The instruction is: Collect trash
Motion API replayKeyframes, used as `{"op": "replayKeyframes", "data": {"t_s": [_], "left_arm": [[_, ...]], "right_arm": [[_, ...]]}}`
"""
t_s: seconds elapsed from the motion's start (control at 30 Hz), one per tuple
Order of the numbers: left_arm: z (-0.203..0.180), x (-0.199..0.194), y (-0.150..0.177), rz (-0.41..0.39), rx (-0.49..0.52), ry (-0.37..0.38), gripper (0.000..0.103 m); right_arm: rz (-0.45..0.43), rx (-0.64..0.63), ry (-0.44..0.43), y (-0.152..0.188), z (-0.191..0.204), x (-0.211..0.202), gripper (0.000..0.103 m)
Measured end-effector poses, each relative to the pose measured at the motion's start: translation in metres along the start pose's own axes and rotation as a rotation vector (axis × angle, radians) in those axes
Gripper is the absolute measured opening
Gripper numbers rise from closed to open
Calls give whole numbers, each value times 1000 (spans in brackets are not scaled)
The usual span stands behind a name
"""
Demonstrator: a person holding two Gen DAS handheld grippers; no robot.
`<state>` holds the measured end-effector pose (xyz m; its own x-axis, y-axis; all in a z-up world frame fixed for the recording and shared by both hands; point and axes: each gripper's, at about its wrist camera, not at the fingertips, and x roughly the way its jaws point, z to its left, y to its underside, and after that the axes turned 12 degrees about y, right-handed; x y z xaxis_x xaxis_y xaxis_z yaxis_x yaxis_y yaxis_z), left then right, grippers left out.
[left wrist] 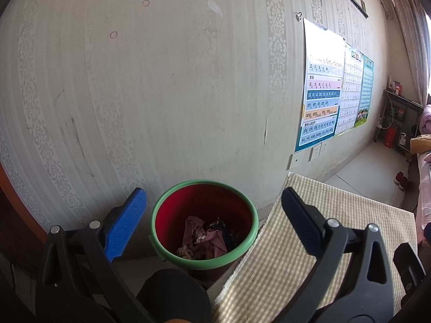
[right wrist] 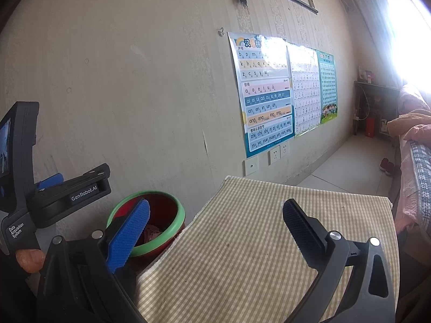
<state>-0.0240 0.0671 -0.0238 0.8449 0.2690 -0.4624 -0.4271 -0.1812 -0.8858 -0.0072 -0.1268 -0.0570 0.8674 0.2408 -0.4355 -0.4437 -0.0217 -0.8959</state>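
A red trash bin with a green rim (left wrist: pixel 243 210) stands on the floor against the wall, left of the table. Crumpled pink and dark wrappers (left wrist: pixel 204 238) lie in its bottom. My left gripper (left wrist: pixel 214 222) is open and empty, held above the bin's mouth. In the right wrist view the bin (right wrist: pixel 179 215) shows at lower left, partly behind my blue finger. My right gripper (right wrist: pixel 215 231) is open and empty above the table's left part. The left gripper's body (right wrist: pixel 67 193) shows at the left, held by a hand.
A table with a green checked cloth (right wrist: pixel 256 242) stands right of the bin. Wall posters (right wrist: pixel 266 94) and sockets (right wrist: pixel 274 153) are behind it. A bed with pink bedding (right wrist: pixel 412 161) is at the right, a dark shelf (right wrist: pixel 374 107) at the far end.
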Motion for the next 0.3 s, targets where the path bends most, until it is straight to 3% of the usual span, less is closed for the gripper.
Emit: {"op": "replayKeyframes", "data": {"t_s": [0.13, 0.3], "left_arm": [[2, 14, 9, 58, 24, 33, 98], [15, 37, 25, 185, -37, 111, 98]], "right_arm": [[114, 39, 98, 19, -28, 29, 96], [267, 86, 379, 66, -111, 74, 96]]}}
